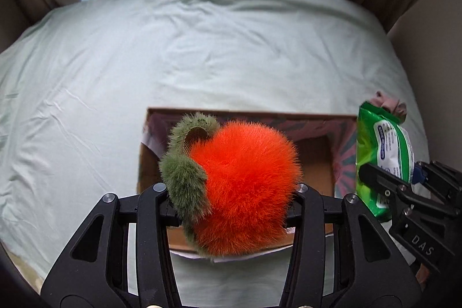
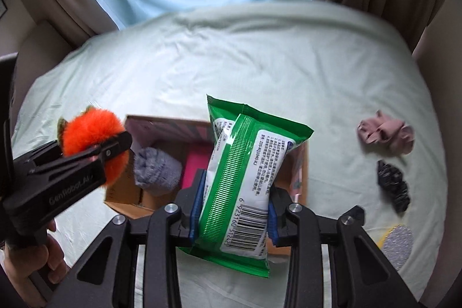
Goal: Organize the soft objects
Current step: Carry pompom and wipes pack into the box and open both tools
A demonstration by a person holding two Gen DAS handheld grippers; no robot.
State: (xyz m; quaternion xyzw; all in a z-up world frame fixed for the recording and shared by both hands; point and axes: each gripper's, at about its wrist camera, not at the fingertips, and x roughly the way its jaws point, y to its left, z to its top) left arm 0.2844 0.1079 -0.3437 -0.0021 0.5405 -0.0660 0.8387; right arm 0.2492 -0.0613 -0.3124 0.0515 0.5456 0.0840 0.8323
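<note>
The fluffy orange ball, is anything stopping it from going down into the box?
Nothing visible blocks it. The fluffy orange ball, held in the left gripper, hangs over the open box. A grey soft thing and something pink already lie inside, leaving room.

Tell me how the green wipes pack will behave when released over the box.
The green wipes pack, pinched by the right hand-held gripper, looks soft and bulging, so probably flops rather than rolls. Its glossy film may slide off the grey plush in the box.
</note>
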